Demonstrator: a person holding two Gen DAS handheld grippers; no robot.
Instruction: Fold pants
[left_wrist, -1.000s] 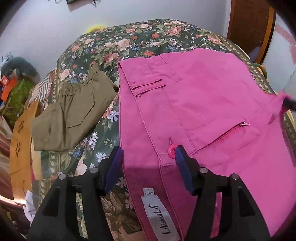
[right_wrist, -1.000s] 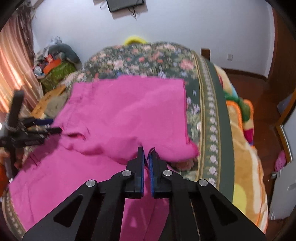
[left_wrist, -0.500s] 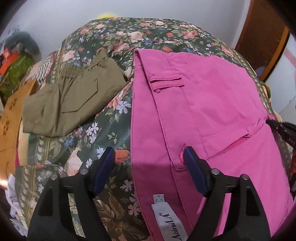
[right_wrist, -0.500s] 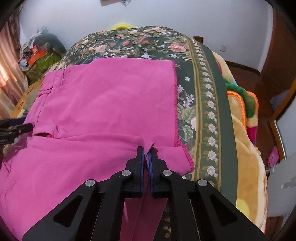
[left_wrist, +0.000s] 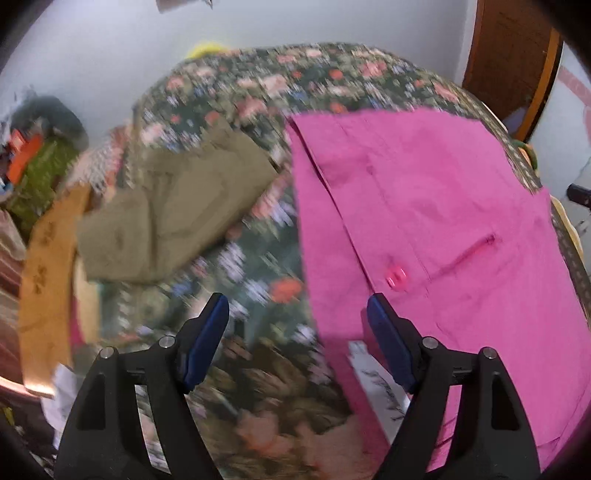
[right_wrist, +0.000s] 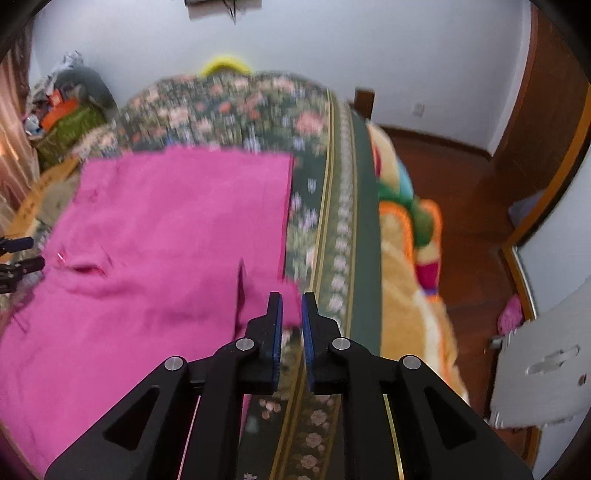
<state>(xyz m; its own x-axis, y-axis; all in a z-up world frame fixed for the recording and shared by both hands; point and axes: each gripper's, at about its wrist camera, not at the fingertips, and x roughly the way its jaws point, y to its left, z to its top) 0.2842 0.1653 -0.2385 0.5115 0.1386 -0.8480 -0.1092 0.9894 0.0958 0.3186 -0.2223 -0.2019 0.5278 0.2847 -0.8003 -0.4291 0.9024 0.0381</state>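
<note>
Pink pants (left_wrist: 424, 206) lie flat on the floral bedspread (left_wrist: 236, 266), waistband to the left with a pink button (left_wrist: 397, 277) and a white label (left_wrist: 376, 376). My left gripper (left_wrist: 295, 301) is open wide above the waistband's edge, holding nothing. In the right wrist view the pants (right_wrist: 166, 229) lie folded, their hem corner near the bed's border. My right gripper (right_wrist: 291, 297) hangs just over that corner. Its jaws are opening, with a narrow gap; the pink corner shows between the tips, and the pads do not press it. The left gripper's fingers (right_wrist: 18, 254) show at the left edge.
Folded olive pants (left_wrist: 177, 206) lie left of the pink pair. A wooden board (left_wrist: 48, 273) borders the bed's left side. An orange blanket (right_wrist: 413, 295) hangs off the right side above a wooden floor (right_wrist: 461, 206). Clutter (right_wrist: 70, 114) sits by the far wall.
The right jaws have parted and let go of the pink hem, which now lies on the bed. The left jaws widened and drew back leftward off the waistband. Both views blurred with motion.
</note>
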